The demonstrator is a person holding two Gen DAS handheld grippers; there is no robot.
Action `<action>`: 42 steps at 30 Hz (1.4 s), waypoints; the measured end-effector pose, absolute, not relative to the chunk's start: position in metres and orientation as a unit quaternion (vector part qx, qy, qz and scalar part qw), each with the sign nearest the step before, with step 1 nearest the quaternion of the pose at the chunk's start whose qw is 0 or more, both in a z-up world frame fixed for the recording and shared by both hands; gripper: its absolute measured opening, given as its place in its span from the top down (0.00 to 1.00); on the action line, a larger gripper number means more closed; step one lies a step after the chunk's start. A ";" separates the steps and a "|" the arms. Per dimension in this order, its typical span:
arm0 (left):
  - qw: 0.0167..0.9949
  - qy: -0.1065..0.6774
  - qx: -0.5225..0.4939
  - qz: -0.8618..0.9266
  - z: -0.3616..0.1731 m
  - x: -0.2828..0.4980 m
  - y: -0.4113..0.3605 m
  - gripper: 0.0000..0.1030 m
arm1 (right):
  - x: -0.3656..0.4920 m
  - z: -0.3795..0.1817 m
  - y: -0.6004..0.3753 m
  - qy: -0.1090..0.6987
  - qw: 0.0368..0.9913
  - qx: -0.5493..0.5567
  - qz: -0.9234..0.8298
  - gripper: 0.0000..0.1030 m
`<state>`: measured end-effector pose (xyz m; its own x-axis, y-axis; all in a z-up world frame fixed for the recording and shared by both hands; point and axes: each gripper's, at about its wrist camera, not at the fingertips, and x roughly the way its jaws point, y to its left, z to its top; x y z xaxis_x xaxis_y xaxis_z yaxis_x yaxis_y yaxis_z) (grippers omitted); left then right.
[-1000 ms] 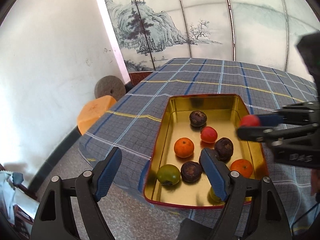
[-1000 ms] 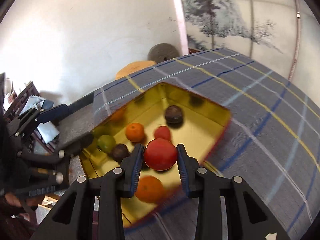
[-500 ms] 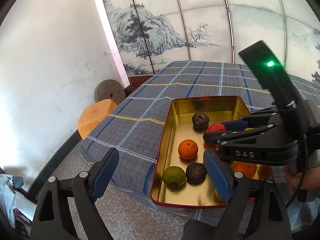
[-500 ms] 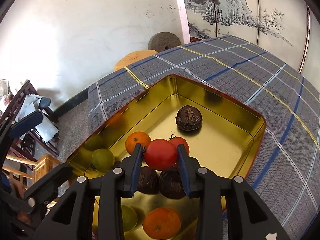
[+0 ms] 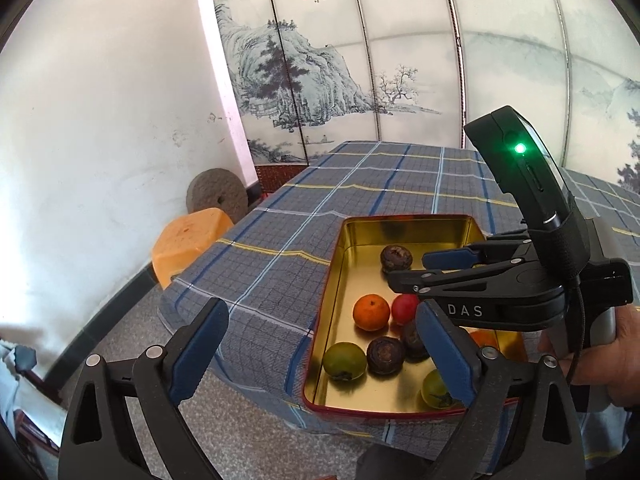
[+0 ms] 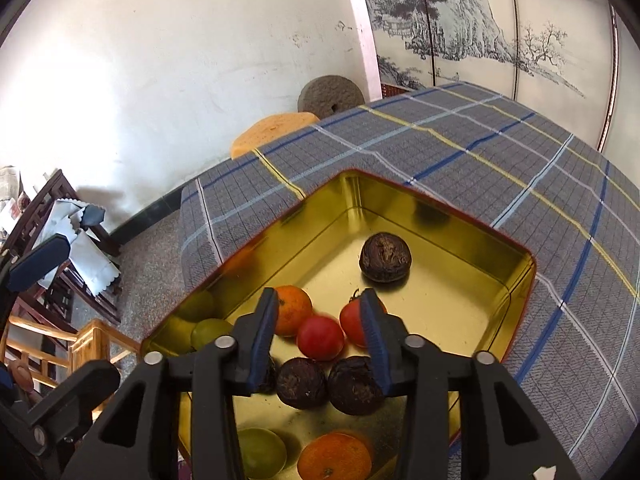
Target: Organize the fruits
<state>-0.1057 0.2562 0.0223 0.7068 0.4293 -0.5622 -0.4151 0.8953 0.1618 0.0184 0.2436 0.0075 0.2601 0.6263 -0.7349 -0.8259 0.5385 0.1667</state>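
Nine fruits in all, every one inside the tin [image 6: 516, 280] on the plaid-clothed counter [image 6: 520, 160]. Three dark ones: far dark fruit [image 6: 385, 256] alone toward the back, near dark pair [image 6: 301, 382] side by side and touching. Two oranges: first orange [image 6: 294, 308] by the left wall, second orange [image 6: 334, 458] at the near end. Two tomatoes: loose tomato [image 6: 320, 338] just beside the second tomato [image 6: 350, 320], in the middle of the tin. Two green: first green fruit [image 6: 212, 332] against the left wall, second green fruit [image 6: 260, 452] beside the second orange. Two tools: right hand-held gripper [image 6: 318, 298] over the tin, jaws opening, loose tomato below and between the fingers but clear of both pads; a second ago clamped on that tomato and carrying it in over the rim, now released. Left hand-held gripper [image 5: 320, 310] off the counter's near edge, jaws opening wider than before, nothing between them.
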 end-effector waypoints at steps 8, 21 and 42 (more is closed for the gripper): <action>0.930 0.289 0.023 0.226 0.030 -0.111 0.247 0.07 | 0.005 0.026 0.229 0.353 0.812 -0.122 0.449 0.52; 0.942 0.237 0.006 0.238 0.059 -0.134 0.248 0.02 | -0.070 0.076 0.163 0.180 0.913 -0.137 0.339 0.17; 0.955 0.186 -0.009 0.231 0.113 -0.172 0.220 0.00 | -0.119 0.111 0.099 0.116 0.938 -0.128 0.299 0.03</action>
